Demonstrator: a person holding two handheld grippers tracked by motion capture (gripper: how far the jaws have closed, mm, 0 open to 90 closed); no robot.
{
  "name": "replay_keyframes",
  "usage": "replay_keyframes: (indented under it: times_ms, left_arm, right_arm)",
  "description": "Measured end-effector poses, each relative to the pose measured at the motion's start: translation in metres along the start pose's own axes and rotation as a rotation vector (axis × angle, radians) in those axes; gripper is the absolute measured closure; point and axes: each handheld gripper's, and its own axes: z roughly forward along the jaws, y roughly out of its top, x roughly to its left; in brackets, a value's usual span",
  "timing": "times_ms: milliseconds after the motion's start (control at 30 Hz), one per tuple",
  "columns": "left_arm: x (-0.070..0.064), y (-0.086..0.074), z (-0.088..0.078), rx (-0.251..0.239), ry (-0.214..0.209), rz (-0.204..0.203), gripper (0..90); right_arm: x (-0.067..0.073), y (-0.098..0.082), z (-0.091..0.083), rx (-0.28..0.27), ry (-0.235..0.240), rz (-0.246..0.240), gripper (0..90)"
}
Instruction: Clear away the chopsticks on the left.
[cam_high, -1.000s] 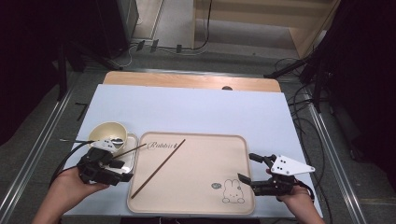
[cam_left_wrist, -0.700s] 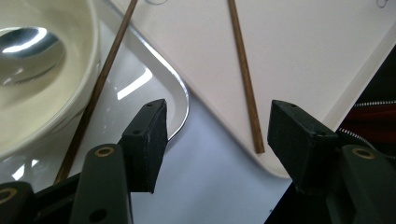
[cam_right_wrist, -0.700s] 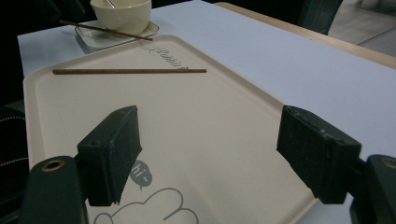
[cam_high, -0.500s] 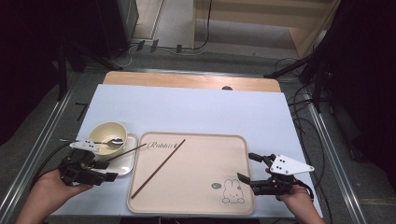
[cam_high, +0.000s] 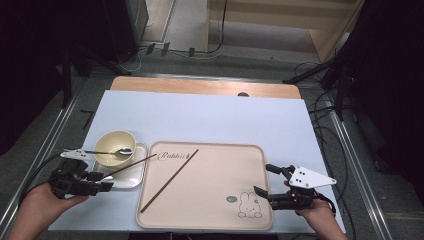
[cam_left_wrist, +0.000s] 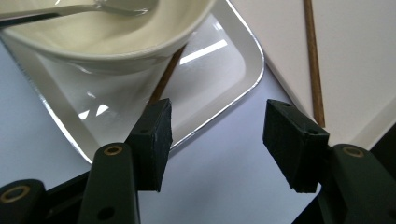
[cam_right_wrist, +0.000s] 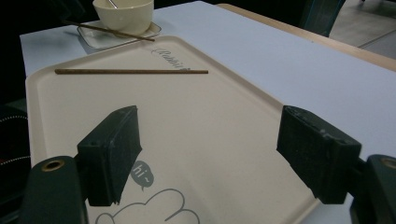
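— Where's my left gripper (cam_high: 102, 187)?

— Just off the near corner of the small white rectangular plate (cam_high: 131, 177). Its jaws have just been closing but stand apart, nothing between them. One thin brown wooden chopstick (cam_high: 131, 166) lies across that plate beside the cream round bowl (cam_high: 114, 146), tip reaching the big beige rabbit-print tray (cam_high: 210, 220).

— And my right gripper (cam_high: 264, 181)?

— Released, jaws wide over the tray's near right corner. The second brown chopstick (cam_high: 169, 180) lies slantwise on the tray.
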Motion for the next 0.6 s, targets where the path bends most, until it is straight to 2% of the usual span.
replay_keyframes:
  times_ms: [33,200,300,367,500,600]
  left_arm:
    - [0.002,0.000,0.000,-0.006,0.004,-0.005,45.1]
    - [0.009,-0.002,0.001,-0.011,0.036,0.024,52.7]
    - [0.011,-0.002,0.003,-0.017,0.038,0.021,54.6]
    - [0.013,0.000,0.005,-0.012,0.036,0.022,59.9]
    - [0.016,0.001,0.007,-0.006,0.078,0.054,63.2]
    - [0.021,-0.001,0.010,0.014,0.094,0.052,64.3]
  right_arm:
    - [0.000,0.000,0.000,0.001,0.001,0.002,21.7]
    - [0.000,0.000,0.001,0.003,0.003,-0.001,21.7]
    - [0.000,0.000,0.001,0.002,0.002,0.000,21.7]
    - [0.000,0.000,0.000,0.002,0.002,0.002,21.8]
    - [0.000,0.000,0.001,0.003,0.004,-0.002,21.8]
    - [0.000,0.000,0.000,0.002,0.003,-0.002,21.8]
